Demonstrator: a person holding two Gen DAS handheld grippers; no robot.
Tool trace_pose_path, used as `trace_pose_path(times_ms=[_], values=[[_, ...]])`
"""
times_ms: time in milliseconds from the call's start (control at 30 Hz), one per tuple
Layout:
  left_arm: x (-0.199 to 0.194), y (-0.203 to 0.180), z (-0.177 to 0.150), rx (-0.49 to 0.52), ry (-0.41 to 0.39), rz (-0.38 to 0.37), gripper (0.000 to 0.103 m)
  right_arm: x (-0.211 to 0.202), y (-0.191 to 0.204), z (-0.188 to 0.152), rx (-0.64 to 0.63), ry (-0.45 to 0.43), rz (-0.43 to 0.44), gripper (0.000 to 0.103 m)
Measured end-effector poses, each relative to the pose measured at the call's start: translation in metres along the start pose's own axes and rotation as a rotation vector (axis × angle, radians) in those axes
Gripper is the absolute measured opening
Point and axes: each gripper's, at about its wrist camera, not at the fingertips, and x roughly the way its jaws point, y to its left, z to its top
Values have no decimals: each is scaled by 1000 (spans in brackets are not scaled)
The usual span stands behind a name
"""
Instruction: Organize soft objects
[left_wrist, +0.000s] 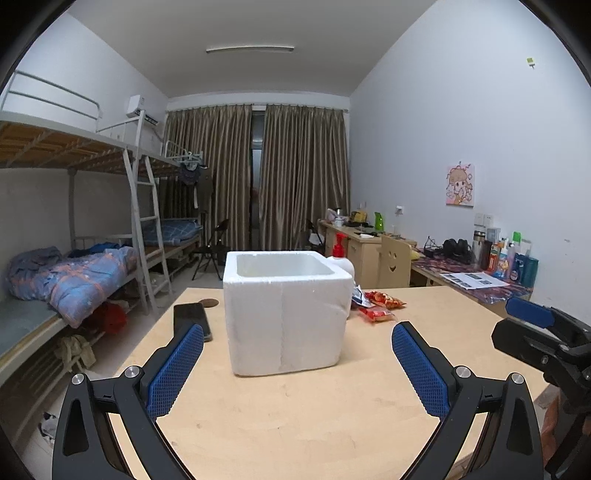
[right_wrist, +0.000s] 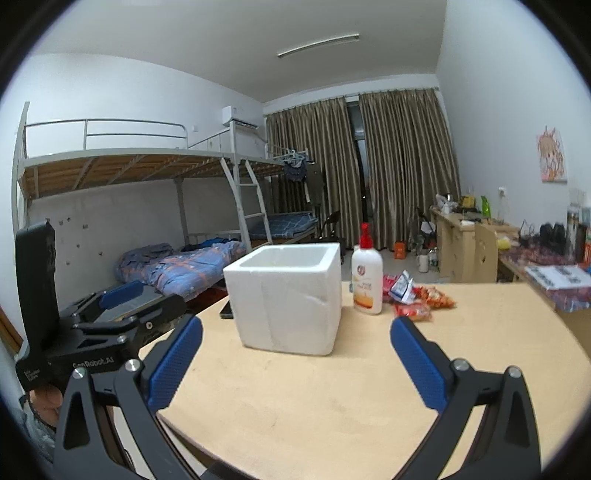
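We find the tabletop (left_wrist: 295, 424) carrying a white foam box (left_wrist: 286, 314), upright and open-topped; its interior, as far as either view reaches, shows only bare white wall, and its floor is hidden. The snack packets (right_wrist: 417, 295) lie in a loose cluster on the tabletop beyond the box, outside it; in our judgement they remain to be gathered, though what the box already holds we cannot tell. The left gripper (left_wrist: 297, 369) and right gripper (right_wrist: 295, 369) both hover with jaws spread wide, holding nothing. The right view alone shows the bottle (right_wrist: 366, 275) whole, standing just beside the box; the left view alone shows the phone (left_wrist: 192, 320) lying flat, and a small dark disc (left_wrist: 209, 303).
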Motion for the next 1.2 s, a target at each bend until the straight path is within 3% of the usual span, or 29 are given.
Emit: trace_pose_path(times_ms=[567, 1200], values=[[-48, -7, -22, 20, -39, -6, 102, -31, 31, -16, -34, 12, -15, 103], [-37, -15, -24, 32, -16, -6, 102, -25, 16, -20, -11, 15, -41, 103]])
